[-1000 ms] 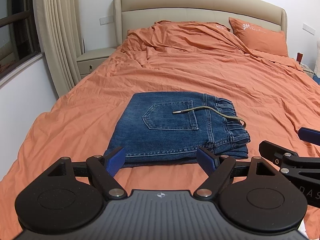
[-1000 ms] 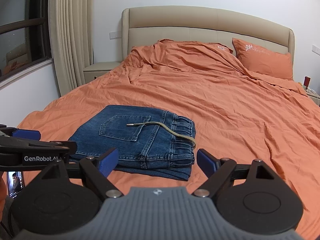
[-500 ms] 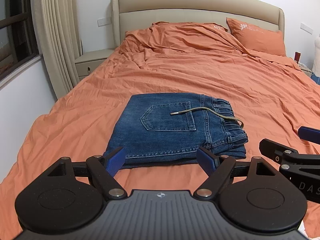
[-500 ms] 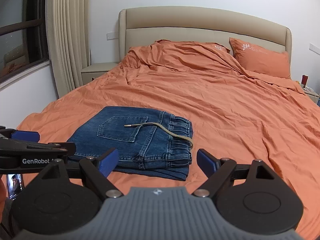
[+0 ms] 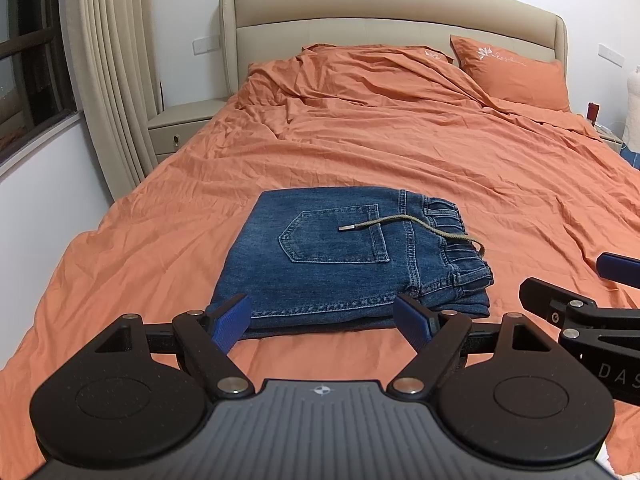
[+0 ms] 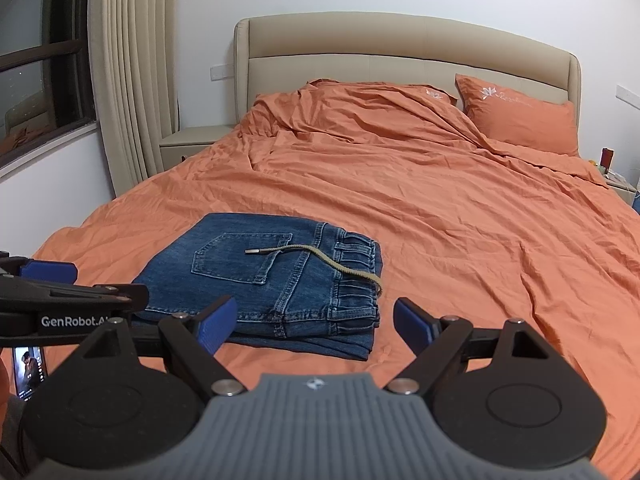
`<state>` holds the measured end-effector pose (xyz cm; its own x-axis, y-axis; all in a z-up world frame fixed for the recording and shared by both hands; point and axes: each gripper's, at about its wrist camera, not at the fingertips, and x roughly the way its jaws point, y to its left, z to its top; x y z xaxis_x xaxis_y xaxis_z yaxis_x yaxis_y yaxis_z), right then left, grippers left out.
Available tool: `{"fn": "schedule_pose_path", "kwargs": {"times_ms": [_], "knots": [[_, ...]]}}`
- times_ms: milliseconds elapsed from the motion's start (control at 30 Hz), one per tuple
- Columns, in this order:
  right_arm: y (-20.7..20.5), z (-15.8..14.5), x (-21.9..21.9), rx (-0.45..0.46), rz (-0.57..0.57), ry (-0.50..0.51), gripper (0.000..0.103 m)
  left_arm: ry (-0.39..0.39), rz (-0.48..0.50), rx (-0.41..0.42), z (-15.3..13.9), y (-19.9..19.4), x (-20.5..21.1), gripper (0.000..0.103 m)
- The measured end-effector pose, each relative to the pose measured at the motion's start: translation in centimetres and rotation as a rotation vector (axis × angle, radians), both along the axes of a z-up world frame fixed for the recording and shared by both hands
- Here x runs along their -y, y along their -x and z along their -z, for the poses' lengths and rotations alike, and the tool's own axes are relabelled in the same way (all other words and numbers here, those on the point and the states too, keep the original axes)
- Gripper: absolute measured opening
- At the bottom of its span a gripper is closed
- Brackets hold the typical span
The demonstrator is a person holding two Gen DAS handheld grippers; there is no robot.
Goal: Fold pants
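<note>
Left gripper (image 5: 322, 320): fingers spread wide, nothing between them, hovering short of the near edge of the pants. Right gripper (image 6: 314, 320): likewise released, empty, just beside the left one at the foot edge of the bed (image 5: 400, 152)

Pants (image 5: 348, 260): blue denim, lying as a squared packet of several layers on the orange cover, nearer the foot edge and left side of the bed than the headboard (image 5: 392, 16). Back pocket faces up; elastic waistband bunched at the right edge of the packet. Drawstring (image 5: 404, 224) trails loose across the pocket, metal tip free

Handling (judgement): denim is soft but fairly heavy and holds a crease; stacked layers will slide on each other if lifted by one layer only. The thick waistband end is springy and may open. Best hold: pinch the full stack at the two near corners, or at the folded left edge, all layers in the bite. Avoid the cord; it would pull out rather than lift. The fold looks complete or nearly so; only tidying the cord seems left

View differences: the left wrist view shows the near hem edge square-on, and the right gripper's finger at far right. The right wrist view shows the layered right corner of the stack from the side, the left gripper's arm, and a lit phone screen (image 6: 29, 366) low at left, absent from the other view. Far: pillow (image 5: 516, 68), nightstand (image 5: 180, 124), curtain (image 5: 116, 80)
</note>
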<state>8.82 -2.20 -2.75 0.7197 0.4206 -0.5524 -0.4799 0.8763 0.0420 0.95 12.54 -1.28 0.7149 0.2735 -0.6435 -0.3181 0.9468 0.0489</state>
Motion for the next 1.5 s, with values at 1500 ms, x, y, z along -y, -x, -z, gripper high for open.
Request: {"fn": "schedule_pose_path", "kwargs": {"times_ms": [1500], "knots": [[0.22, 0.01, 0.03, -0.019, 0.015, -0.006, 0.082, -0.029, 0.009, 0.049, -0.78, 0.56, -0.19, 0.094]]}}
